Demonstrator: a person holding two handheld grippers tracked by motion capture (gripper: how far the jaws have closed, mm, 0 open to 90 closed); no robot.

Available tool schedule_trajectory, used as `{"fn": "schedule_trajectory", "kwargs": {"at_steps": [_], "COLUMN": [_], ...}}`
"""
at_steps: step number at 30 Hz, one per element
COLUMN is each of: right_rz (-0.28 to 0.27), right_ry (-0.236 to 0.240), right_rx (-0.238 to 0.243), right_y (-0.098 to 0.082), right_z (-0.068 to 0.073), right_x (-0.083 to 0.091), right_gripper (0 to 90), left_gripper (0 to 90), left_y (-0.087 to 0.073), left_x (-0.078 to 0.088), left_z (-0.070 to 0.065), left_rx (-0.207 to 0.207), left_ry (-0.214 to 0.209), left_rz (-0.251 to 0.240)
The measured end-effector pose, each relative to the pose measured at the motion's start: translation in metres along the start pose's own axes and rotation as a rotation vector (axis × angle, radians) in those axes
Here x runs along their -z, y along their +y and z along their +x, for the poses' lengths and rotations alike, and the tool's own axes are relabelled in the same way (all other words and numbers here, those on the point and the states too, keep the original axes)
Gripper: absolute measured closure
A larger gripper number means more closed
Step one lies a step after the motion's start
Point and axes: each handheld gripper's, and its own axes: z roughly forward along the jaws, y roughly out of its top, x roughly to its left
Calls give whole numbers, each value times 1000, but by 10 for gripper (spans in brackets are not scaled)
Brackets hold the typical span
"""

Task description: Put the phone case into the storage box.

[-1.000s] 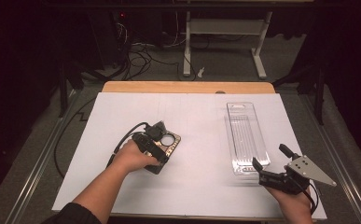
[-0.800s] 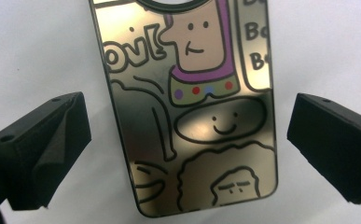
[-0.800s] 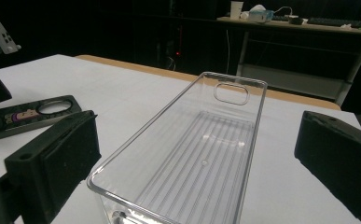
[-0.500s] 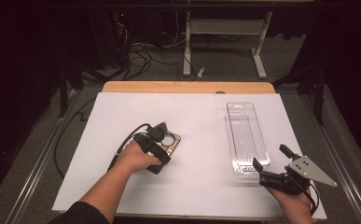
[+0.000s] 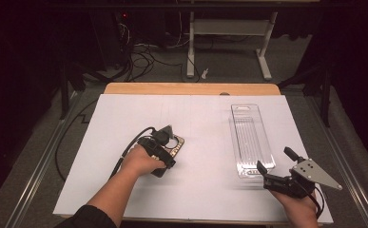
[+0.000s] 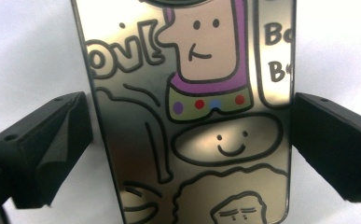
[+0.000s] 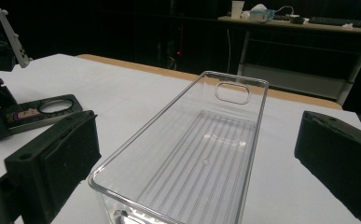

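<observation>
A flat gold mirror-finish case [image 6: 192,70] with cartoon figures lies on the white sheet, left of middle [image 5: 178,144]. My left gripper [image 5: 169,144] is right over it, open, one jaw on each side of its long edges [image 6: 192,140]. I cannot tell whether the jaws touch it. A clear, empty plastic tray [image 5: 250,137] lies lengthwise at the right. My right gripper [image 5: 275,160] is open at the tray's near end, its jaws wider than the tray [image 7: 206,154]. The case [image 7: 43,112] and the left gripper's grey plate [image 7: 10,37] appear at the left of the right gripper view.
White paper [image 5: 196,199] covers the table, with a wooden strip [image 5: 191,89] along the far edge. Beyond it stand a white desk frame [image 5: 229,28] and loose cables on the floor [image 5: 143,57]. A black cable [image 5: 129,147] trails from the left gripper.
</observation>
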Motion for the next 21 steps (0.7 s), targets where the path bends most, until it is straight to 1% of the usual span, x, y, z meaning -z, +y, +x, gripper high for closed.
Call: {"fn": "schedule_trajectory", "kwargs": {"at_steps": [6, 10, 21], "right_rz": [0, 0, -6], "right_ry": [-5, -6, -5], "right_rx": [-1, 0, 0], "right_y": [0, 0, 1], "right_z": [-1, -1, 0], "right_x": [1, 1, 1], "right_gripper": [2, 2, 2], "left_gripper": [84, 103, 100], "left_y": [0, 0, 1], "left_x": [2, 2, 0], "left_z": [2, 2, 2], "left_rx": [15, 6, 12], "left_ry": [-3, -2, -2], "left_rz": [-2, -2, 7]}}
